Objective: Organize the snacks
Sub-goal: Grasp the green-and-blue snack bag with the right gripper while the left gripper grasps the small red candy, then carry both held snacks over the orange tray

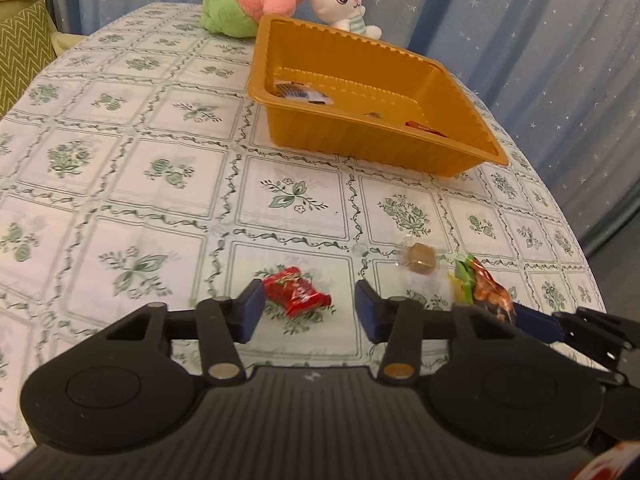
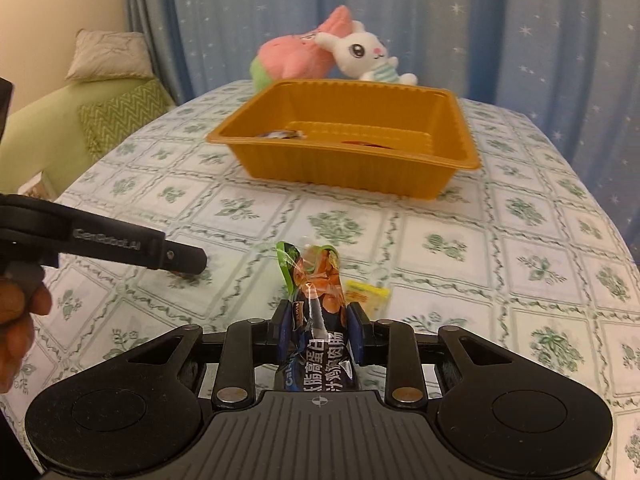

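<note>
A red-wrapped snack (image 1: 297, 293) lies on the tablecloth between the blue pads of my left gripper (image 1: 309, 308). The jaws stand open around it; the left pad is at its end and the right pad is clear of it. My right gripper (image 2: 318, 320) is shut on a dark sausage packet (image 2: 320, 300) with an orange and green end, held off the table. That packet (image 1: 486, 288) also shows at the right of the left wrist view. The orange tray (image 1: 360, 140) (image 2: 340, 168) stands further back with a few wrapped snacks inside.
A brown candy in clear wrap (image 1: 418, 261) and a yellow packet (image 2: 368, 295) lie near the grippers. Plush toys (image 2: 360, 54) sit behind the tray at the far table edge. The left gripper's arm (image 2: 120, 242) and a hand (image 2: 16, 312) are at the left.
</note>
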A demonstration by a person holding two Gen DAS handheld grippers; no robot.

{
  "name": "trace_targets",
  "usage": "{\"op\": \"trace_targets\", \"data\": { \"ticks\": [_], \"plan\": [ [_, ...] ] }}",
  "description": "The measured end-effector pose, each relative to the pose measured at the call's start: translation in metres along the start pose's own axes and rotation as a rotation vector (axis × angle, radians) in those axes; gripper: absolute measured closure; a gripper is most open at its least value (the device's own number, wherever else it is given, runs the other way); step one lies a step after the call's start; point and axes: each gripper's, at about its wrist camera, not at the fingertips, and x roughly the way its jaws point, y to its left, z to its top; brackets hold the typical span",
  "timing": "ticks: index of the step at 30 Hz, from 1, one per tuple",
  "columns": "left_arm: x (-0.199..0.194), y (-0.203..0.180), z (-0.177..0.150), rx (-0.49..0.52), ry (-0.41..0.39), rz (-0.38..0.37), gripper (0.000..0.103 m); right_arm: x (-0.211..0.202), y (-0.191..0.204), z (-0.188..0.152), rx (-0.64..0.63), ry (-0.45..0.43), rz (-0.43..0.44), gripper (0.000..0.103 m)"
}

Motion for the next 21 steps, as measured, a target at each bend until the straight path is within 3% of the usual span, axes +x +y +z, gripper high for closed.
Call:
{"op": "trace_targets", "data": {
  "ticks": [6, 8, 10, 21],
  "plan": [
    [0.009, -0.009, 0.002, 0.059, 0.015, 0.043, 0.071, -0.001, -0.005, -0.001, 0.014, -0.003, -0.013, 0.074],
    [0.009, -0.01, 0.001, 0.086, 0.017, 0.065, 0.081, -0.001, -0.006, -0.002, 0.018, -0.003, -0.013, 0.074],
    [0.008, -0.009, -0.001, 0.109, 0.015, 0.073, 0.084, -0.001, -0.006, -0.003, 0.021, -0.001, -0.013, 0.074],
    [-0.022, -0.017, -0.008, 0.129, -0.022, 0.072, 0.086, -0.008, -0.003, -0.003, 0.035, -0.011, -0.017, 0.074]
  ]
}}
